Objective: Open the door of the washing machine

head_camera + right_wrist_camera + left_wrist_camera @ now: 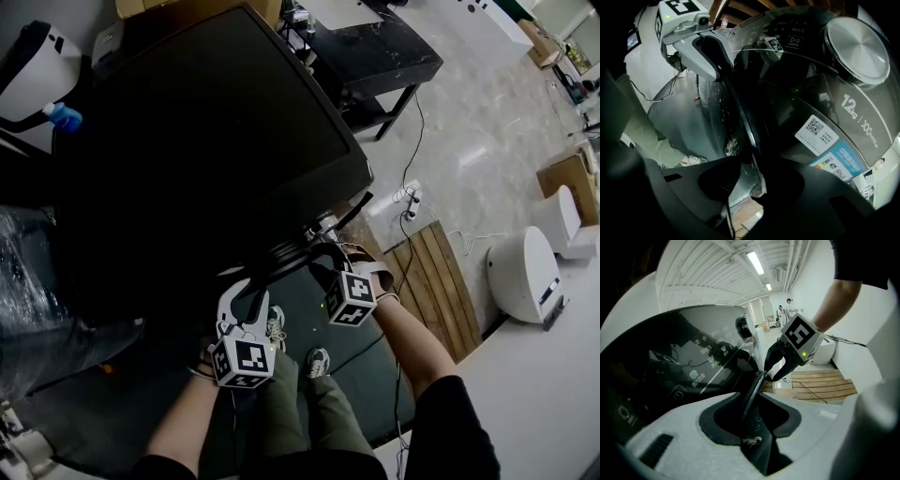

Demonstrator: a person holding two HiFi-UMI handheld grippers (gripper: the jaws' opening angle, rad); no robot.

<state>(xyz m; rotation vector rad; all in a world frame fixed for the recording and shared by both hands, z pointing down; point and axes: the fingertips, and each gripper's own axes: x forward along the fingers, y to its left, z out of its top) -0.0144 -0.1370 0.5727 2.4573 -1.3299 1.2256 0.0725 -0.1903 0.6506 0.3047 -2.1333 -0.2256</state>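
The black washing machine (pixel 206 141) fills the upper left of the head view. Its door edge (pixel 291 251) runs as a thin dark rim along the front. My white left gripper (pixel 246 291) is shut on that rim, which stands between its jaws in the left gripper view as the door edge (pixel 754 390). My black right gripper (pixel 330 262) sits further right on the same rim. In the right gripper view the door edge (pixel 745 122) lies between the jaws with a gap at its left side. The left gripper (pixel 715 56) shows above it, and the right gripper (pixel 776 371) shows in the left gripper view.
The control panel (pixel 703 362) and a round knob (pixel 858 49) sit above the door. A wooden pallet (pixel 436 281) and a power strip (pixel 408 197) lie to the right. A black table (pixel 375 56) stands behind. The person's shoes (pixel 319 361) are below the grippers.
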